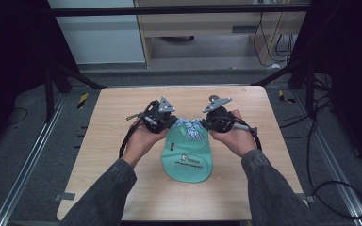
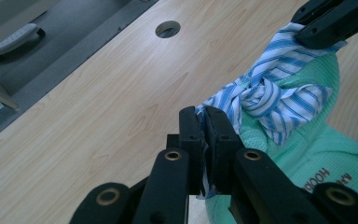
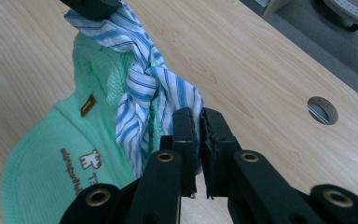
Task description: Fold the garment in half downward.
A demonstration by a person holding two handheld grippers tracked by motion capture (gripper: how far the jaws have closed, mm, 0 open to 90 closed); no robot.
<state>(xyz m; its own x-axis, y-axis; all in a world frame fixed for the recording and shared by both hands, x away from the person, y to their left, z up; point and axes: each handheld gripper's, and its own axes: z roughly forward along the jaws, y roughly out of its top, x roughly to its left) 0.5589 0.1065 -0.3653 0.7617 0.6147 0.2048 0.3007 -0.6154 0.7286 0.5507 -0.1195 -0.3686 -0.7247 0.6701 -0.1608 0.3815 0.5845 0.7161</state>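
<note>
Above the green cap (image 1: 187, 157), the left gripper (image 1: 166, 121) and right gripper (image 1: 208, 123) are each clamping one end of the knotted striped cloth (image 1: 192, 128), stretching it crosswise between them.

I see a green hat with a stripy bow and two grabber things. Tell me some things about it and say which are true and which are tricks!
1. The hat is green. True.
2. The left gripper is wide open. False: it is shut on the striped cloth.
3. The cloth is tied in a knot. True.
4. The right gripper holds a spoon. False: it pinches the same cloth.
5. The table is glass. False: it is pale wood.
</note>
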